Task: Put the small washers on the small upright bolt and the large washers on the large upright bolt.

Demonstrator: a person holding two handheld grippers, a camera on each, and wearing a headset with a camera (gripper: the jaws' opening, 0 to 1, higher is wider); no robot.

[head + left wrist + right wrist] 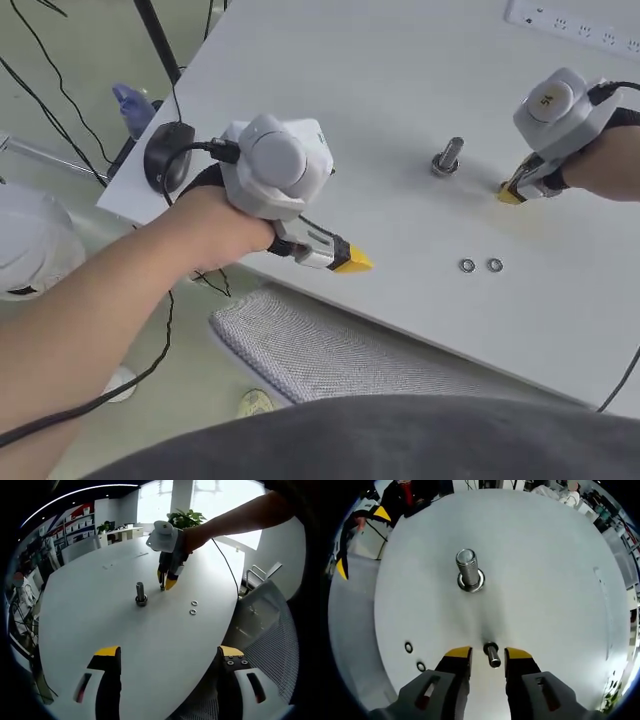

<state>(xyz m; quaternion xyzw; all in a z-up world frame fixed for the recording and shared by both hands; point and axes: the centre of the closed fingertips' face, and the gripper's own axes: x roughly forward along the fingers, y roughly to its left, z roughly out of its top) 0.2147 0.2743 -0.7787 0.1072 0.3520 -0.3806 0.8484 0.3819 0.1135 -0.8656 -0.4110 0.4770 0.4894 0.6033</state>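
The large upright bolt (447, 158) stands mid-table with a metal ring at its foot (470, 582). The small upright bolt (492, 655) stands between the jaws of my right gripper (488, 653), which is open, with a gap on each side of the bolt. Two small washers (467, 265) (494, 265) lie flat side by side near the front edge, also seen as washers (408, 647) (421, 666). My left gripper (169, 652) hovers open and empty over the table's near-left part (345, 260), well short of the large bolt (141, 594) and the washers (193, 607).
The white table (380, 70) runs to a front edge near the washers. A power strip (575, 25) lies at the far right. A grey mesh chair seat (300, 350) is below the front edge, with cables and a black round device (165, 155) at the left corner.
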